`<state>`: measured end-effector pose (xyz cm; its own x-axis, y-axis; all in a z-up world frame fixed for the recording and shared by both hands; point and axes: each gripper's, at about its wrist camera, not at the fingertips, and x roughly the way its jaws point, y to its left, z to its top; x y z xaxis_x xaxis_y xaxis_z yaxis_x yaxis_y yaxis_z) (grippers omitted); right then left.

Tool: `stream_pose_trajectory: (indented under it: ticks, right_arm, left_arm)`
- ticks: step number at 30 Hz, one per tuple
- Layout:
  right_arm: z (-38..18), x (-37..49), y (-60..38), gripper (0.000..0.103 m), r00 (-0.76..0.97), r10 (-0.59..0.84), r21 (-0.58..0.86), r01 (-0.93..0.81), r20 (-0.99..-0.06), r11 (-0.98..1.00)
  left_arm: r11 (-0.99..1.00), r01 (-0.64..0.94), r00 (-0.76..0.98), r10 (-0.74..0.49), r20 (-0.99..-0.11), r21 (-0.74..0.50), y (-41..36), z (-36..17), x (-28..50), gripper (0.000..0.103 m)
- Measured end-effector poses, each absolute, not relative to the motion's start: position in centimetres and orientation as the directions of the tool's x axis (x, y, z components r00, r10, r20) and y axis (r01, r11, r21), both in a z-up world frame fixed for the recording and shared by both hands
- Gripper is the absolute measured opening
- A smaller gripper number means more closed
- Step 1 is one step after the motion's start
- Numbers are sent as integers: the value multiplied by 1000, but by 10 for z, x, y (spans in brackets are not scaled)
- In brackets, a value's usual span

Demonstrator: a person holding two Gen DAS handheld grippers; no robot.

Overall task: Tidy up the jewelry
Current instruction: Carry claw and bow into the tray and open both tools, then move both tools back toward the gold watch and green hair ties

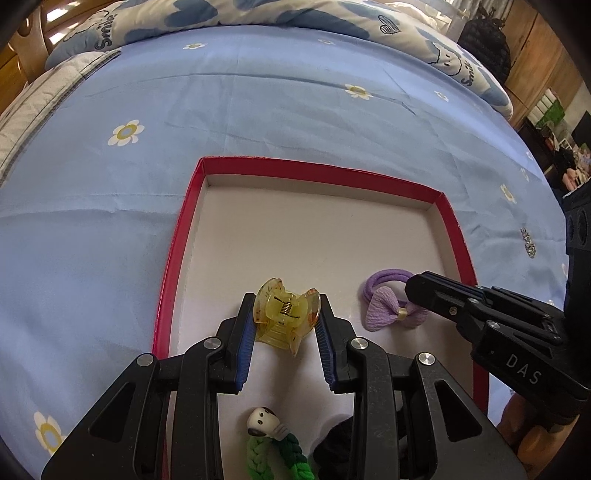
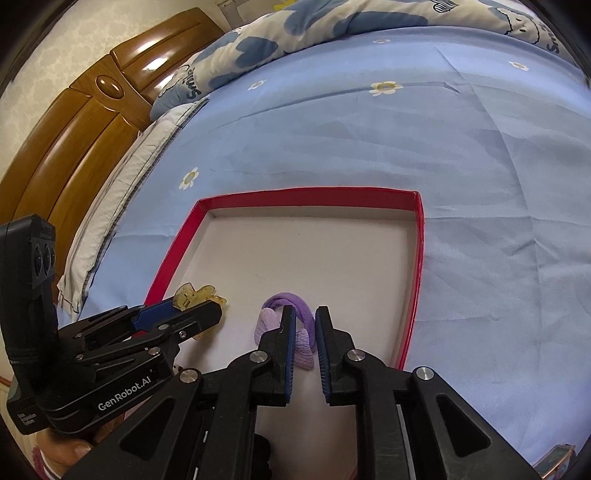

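Note:
A red box (image 1: 173,266) with a white floor lies on the blue bed sheet. My left gripper (image 1: 287,312) is shut on a yellow claw hair clip (image 1: 286,315), low over the box floor. My right gripper (image 2: 304,325) straddles a purple bow hair tie (image 2: 284,302) on the box floor, its jaws a little apart around the band and bow. In the left wrist view the right gripper (image 1: 417,291) sits at the purple hair tie (image 1: 384,302). A green braided tie with a white puppy charm (image 1: 266,424) and a black item (image 1: 336,443) lie under my left gripper.
The red box rim (image 2: 419,258) rises around the white floor. A folded quilt (image 2: 332,26) and a pillow (image 2: 122,177) lie at the far side of the bed, by a wooden headboard (image 2: 74,122). A small silver piece (image 1: 528,240) lies on the sheet right of the box.

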<state>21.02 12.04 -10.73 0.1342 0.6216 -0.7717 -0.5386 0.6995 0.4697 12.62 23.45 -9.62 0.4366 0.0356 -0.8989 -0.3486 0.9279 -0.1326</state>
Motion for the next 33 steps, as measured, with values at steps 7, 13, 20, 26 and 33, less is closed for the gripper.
stream_pose_trajectory:
  ticks: [7,13,20,26,33]
  right_arm:
    - [-104,211,119,32,134,632,482,-532,-764,696]
    - [-95,209,109,32,149,647,495,-524,-748,693]
    - [-72,193,73,42,181,680,518,-519,-711,680]
    - [-68,184,29,42,217,673,523,-481,-707,704]
    - [-67,173,-29,46,276,642,514,-415,-716,751]
  left_arm:
    - [922,-368,415,46,-909,-122,237,-97,128,40]
    - [919,-372,431,44,-901,-133,237,-87,121,45]
    - [911,-374,489,34,-872,-174,226,-60,100,58]
    - [911,-355,521,7,-853,-209,202,-43,84,58]
    - [928,-290,546,-41,-837,-234,167,-26,76,58]
